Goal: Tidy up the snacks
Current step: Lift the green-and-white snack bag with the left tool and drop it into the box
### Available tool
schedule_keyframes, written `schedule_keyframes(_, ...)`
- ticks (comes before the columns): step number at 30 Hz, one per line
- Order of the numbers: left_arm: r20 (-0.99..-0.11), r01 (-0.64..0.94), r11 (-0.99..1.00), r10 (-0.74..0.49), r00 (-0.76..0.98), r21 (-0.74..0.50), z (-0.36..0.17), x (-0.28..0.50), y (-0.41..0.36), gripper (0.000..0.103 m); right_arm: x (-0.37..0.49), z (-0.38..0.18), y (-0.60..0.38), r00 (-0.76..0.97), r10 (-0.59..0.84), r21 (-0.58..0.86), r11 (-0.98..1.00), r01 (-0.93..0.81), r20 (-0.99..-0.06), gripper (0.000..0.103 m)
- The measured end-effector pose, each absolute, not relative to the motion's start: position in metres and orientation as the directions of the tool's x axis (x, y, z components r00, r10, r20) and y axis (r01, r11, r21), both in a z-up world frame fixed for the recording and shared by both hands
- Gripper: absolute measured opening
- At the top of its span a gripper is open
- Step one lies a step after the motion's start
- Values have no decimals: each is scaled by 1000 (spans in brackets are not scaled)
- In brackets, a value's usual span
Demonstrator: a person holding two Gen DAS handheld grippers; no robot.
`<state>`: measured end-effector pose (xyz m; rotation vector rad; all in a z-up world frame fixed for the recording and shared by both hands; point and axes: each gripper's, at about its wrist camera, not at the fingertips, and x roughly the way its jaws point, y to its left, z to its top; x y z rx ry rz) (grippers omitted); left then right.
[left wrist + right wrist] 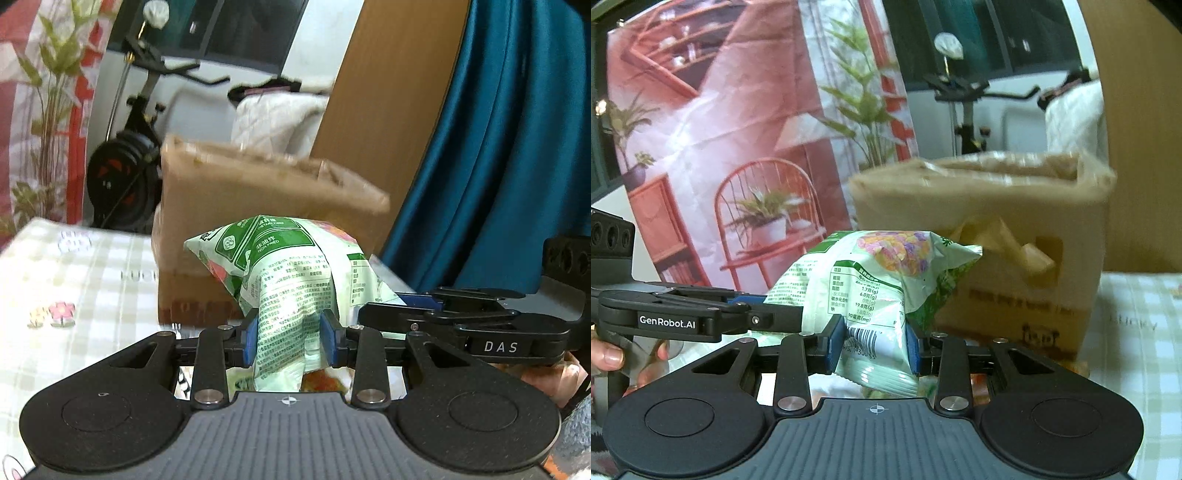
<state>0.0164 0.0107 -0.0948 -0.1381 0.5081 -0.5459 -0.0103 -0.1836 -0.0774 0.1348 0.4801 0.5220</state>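
Note:
A green and white snack bag (280,266) hangs above the table, held at two places. My left gripper (290,339) is shut on its crumpled lower part, blue pads pressing the printed film from both sides. My right gripper (873,347) is shut on the same bag (882,273) near its barcode. In the left wrist view the right gripper (406,301) reaches the bag's right edge from the side. In the right wrist view the left gripper (757,301) comes in from the left, a hand on its handle. An open cardboard box (240,206) stands just behind the bag.
The box (997,221) has a cut handle hole in its side and sits on a table with a pale checked cloth (74,277). A teal curtain (498,147), a wooden panel, an exercise bike and a printed backdrop (720,129) stand behind.

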Motion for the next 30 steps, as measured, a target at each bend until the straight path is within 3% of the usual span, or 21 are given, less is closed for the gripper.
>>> schedule_keyframes(8, -330, 479, 847, -531, 780, -231, -62, 13, 8, 36, -21, -33, -183, 803, 506, 185, 862, -472, -314, 32)
schedule_keyframes(14, -306, 512, 844, -536, 787, -163, -32, 53, -11, 36, 4, 0, -197, 836, 487, 172, 873, -456, -255, 32)
schedule_keyframes(21, -366, 522, 832, -553, 749, -188, -17, 145, -39, 36, 79, 19, -223, 872, 410, 155, 911, -382, -266, 32)
schedule_keyframes(30, -430, 488, 857, -508, 746, -165, -30, 216, -65, 36, 168, -3, -248, 880, 352, 240, 928, -285, -318, 33)
